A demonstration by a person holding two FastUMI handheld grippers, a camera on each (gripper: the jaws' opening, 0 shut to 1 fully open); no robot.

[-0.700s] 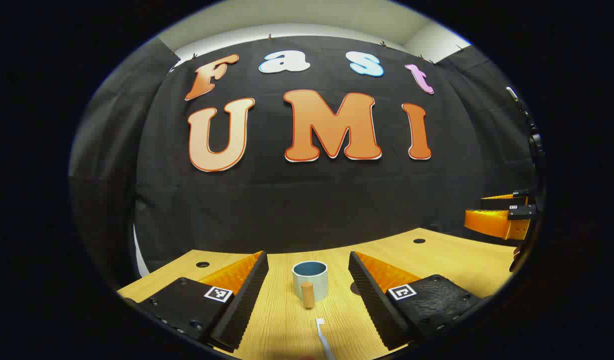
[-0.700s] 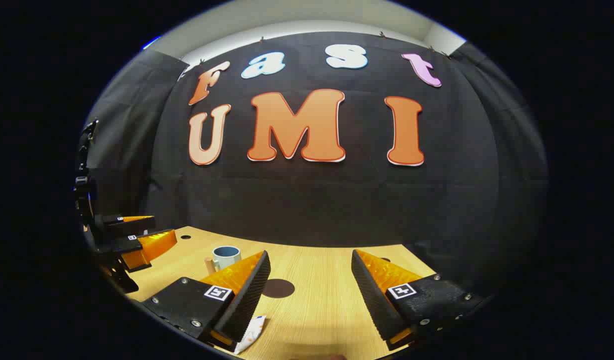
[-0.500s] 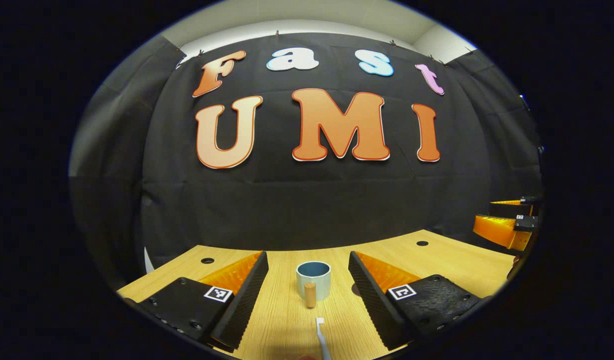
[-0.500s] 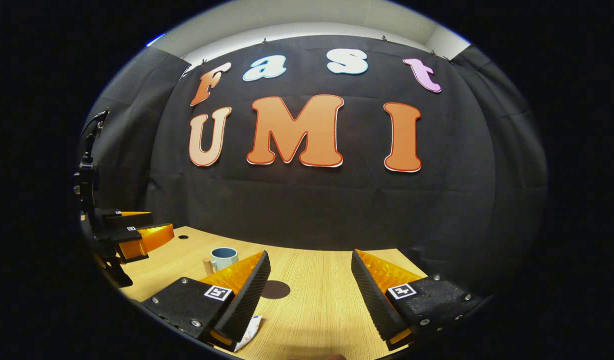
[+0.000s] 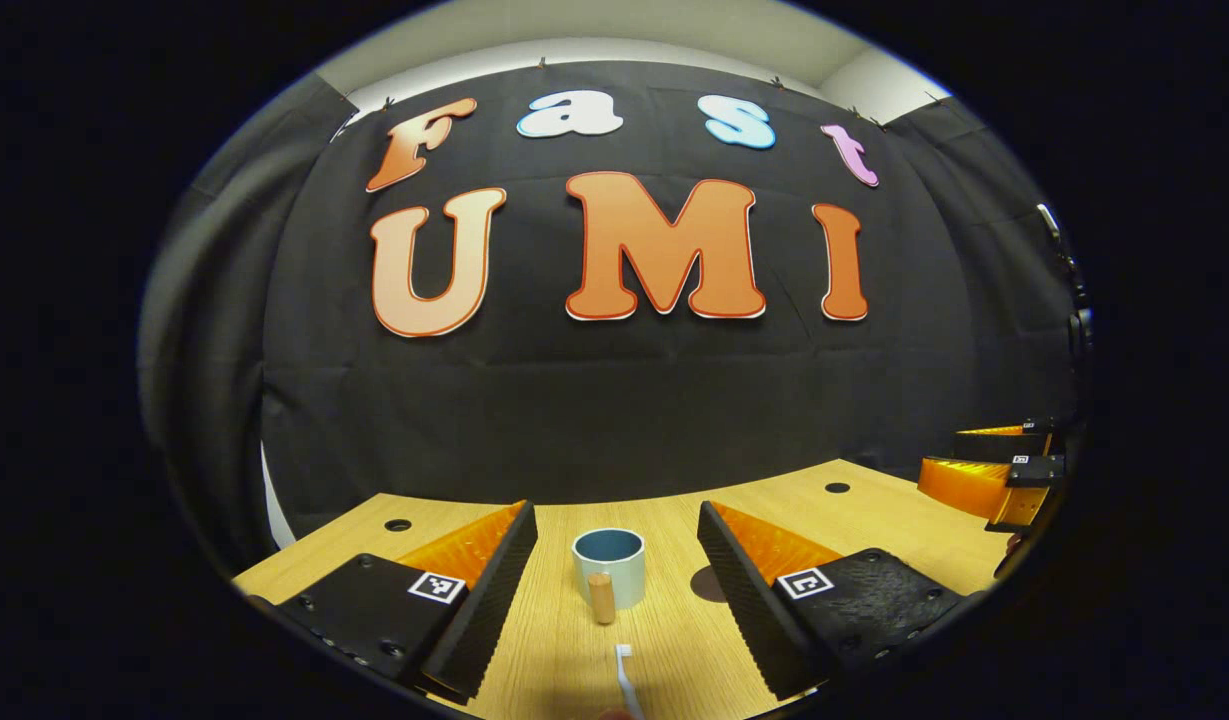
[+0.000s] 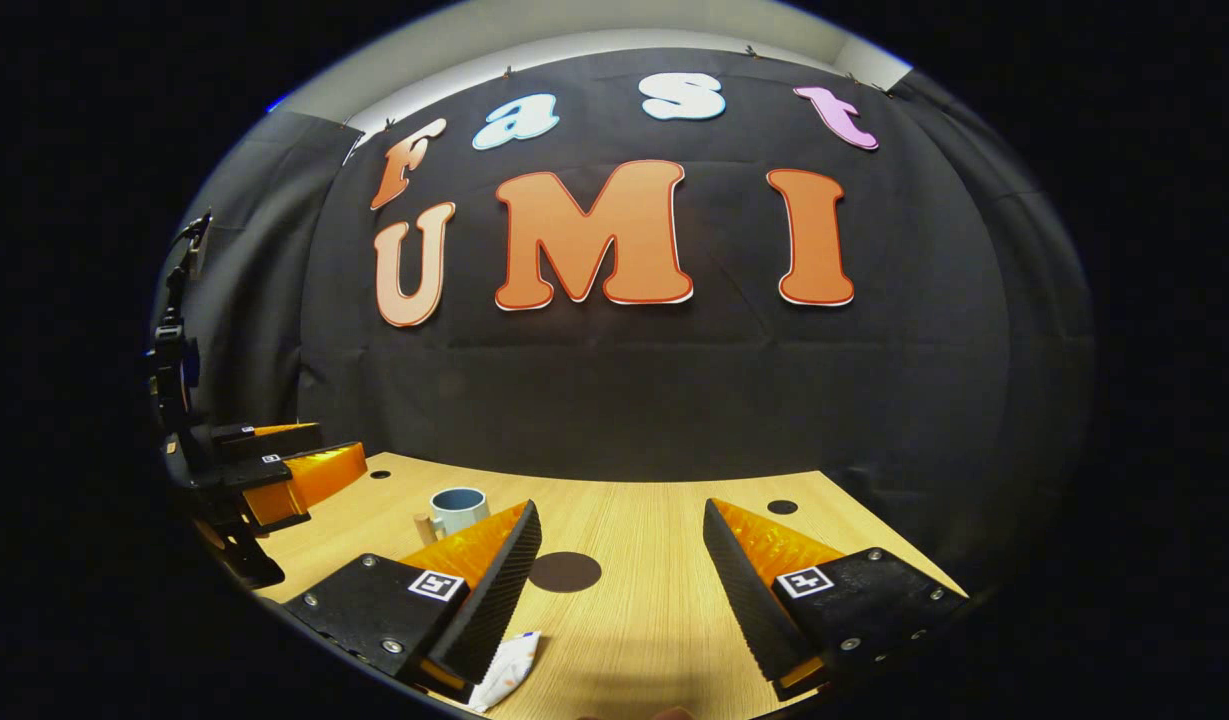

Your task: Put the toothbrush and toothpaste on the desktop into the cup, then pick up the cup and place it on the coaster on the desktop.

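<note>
In the left gripper view, a pale blue cup (image 5: pixel 610 566) with a wooden handle stands on the wooden desktop (image 5: pixel 574 640), straight ahead between the fingers of my open left gripper (image 5: pixel 616 572). A white toothbrush (image 5: pixel 625 680) lies just in front of the cup, head toward it. A dark round coaster (image 5: pixel 709 583) peeks out by the right finger. In the right gripper view, my right gripper (image 6: pixel 622 565) is open above the desktop, with the coaster (image 6: pixel 564 571) ahead between its fingers. The white toothpaste tube (image 6: pixel 506 669) lies beside the left finger. The cup (image 6: pixel 458 509) stands farther left.
Small dark holes dot the desktop's (image 6: pixel 654 620) far corners (image 5: pixel 398 524) (image 5: pixel 836 487) (image 6: pixel 781 506). The black cloth wall rises right behind the table's far edge. The other gripper hangs at the right edge (image 5: pixel 994 470) of the left view and at the left edge (image 6: pixel 264 475) of the right view.
Both views shifted slightly: the cup and toothbrush drifted left in the left gripper view. In the right gripper view more of the toothpaste and desktop shows. Both grippers stay open.
</note>
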